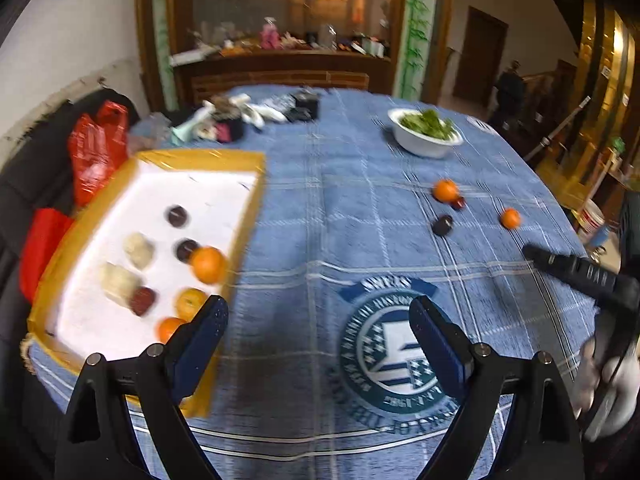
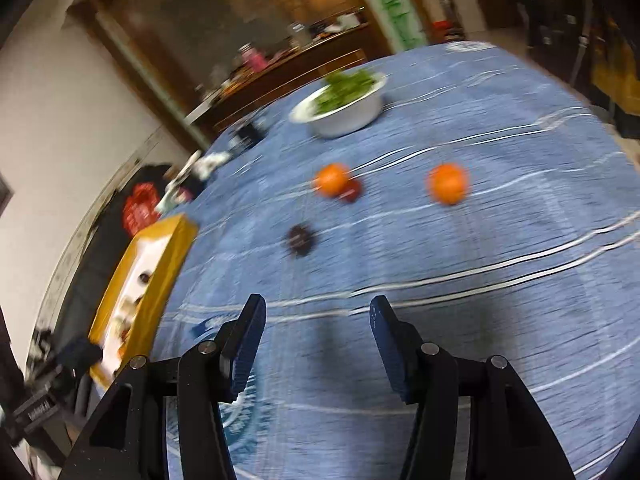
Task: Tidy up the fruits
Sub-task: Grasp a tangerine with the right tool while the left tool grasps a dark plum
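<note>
Left wrist view: round crest [image 1: 394,350] on the blue tablecloth [image 1: 360,208], lettering too blurred to read. Left gripper [image 1: 318,322] gapes wide, empty; right gripper [image 2: 318,320] likewise.

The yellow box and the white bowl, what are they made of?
The yellow box looks like cardboard: thin flat walls with a glossy sheen, white inside. The white bowl looks like smooth ceramic or plastic, plain and slightly shiny; blur leaves that open.

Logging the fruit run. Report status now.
Left hand-held gripper open, empty; right hand-held gripper open, empty. Yellow box part filled. Two oranges, two dark fruits still out. Path clear.
</note>
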A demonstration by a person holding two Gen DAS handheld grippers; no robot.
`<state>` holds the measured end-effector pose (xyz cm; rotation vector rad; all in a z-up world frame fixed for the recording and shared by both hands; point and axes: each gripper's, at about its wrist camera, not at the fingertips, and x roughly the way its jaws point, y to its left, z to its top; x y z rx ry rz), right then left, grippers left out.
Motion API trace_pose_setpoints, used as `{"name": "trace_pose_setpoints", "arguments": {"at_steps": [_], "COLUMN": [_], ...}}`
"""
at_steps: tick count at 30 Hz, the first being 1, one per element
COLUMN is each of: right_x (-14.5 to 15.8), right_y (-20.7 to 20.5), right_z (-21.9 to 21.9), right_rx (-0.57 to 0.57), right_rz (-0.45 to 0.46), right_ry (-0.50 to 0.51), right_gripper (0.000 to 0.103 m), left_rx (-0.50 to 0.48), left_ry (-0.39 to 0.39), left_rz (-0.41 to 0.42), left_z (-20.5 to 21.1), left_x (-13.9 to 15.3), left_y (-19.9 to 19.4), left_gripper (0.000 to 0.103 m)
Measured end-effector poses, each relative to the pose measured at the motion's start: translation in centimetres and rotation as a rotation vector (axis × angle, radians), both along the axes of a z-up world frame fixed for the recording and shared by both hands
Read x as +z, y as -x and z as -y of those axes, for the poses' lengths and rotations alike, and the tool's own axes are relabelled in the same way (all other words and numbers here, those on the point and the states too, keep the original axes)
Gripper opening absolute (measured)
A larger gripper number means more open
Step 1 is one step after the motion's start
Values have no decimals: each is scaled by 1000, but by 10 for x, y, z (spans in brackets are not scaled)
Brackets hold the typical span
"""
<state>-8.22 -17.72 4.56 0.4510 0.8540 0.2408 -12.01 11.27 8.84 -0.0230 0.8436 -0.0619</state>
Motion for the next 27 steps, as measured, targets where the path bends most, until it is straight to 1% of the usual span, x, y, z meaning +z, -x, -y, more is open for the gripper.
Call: {"name": "trace_pose_setpoints", "arguments": {"at_steps": [3,7,11,14,17,20,23,24,25,26,27], "right_x": [-3,-8,-9,-11,-17,-24,-30,-31,-31,-32,-32], "right_y": [-5,-19,-45,-70,-90,-101,-107,-107,-107,-107,-106], "right_z": [32,56,58,54,51,48,45,44,42,41,42], "right_rx": [-73,-129,-140,-152,-161,-159,-153,-154,-153,-156,-163], "right_rz": [-15,-39,-42,-51,-67,-87,-96,-92,-86,-87,-84], "right_ry": [18,47,73,114,161,164,164,173,189,206,224], "right_gripper": [59,59,58,58,58,58,58,55,46,42,35], "left_rx": [-35,-85,-112,-110,-106,-102,-100,-101,-106,-114,-131], "left_ry": [6,20,28,9,5,9,-12,-16,-21,-28,-50], "left_rz": [-41,-97,-122,-139,-184,-220,-221,-222,-222,-224,-230], "left_z": [14,32,46,52,55,55,57,58,59,61,64], "left_x": [-15,-37,-50,-59,-72,-82,-85,-86,-87,-88,-90], "left_y": [-5,-11,-18,-26,-34,-38,-40,-40,-40,-41,-41], "left_gripper": [91,91,91,91,91,91,94,96,98,101,103]}}
